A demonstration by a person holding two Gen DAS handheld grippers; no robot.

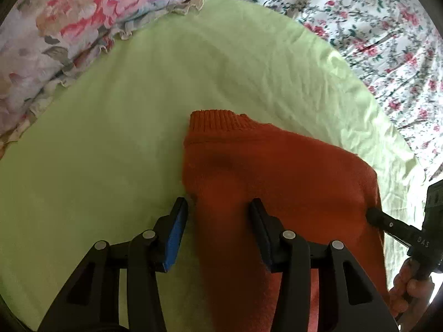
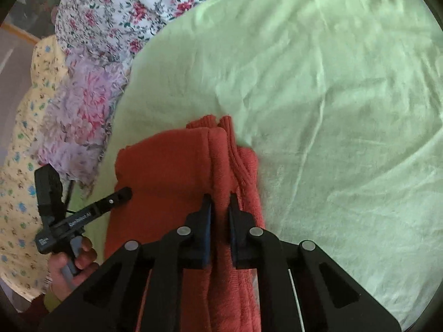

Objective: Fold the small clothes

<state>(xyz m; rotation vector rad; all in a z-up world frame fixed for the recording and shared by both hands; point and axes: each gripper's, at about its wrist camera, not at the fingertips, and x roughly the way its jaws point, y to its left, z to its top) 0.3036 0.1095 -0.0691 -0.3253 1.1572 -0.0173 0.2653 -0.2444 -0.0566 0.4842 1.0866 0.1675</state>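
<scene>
Sweater (image 1: 277, 171), orange, lies folded on green sheet (image 1: 110, 138); right gripper (image 2: 220, 207) pinches its fold, left gripper (image 1: 218, 215) spread wide over its near edge.

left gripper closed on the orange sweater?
No: in the left wrist view the left gripper has its fingers spread wide, open over the orange knitted sweater.

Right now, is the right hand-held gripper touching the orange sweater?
Touching. The right wrist view shows the right hand-held gripper with its fingers squeezed onto a raised fold of the sweater, fabric pinched between the pads.
</scene>
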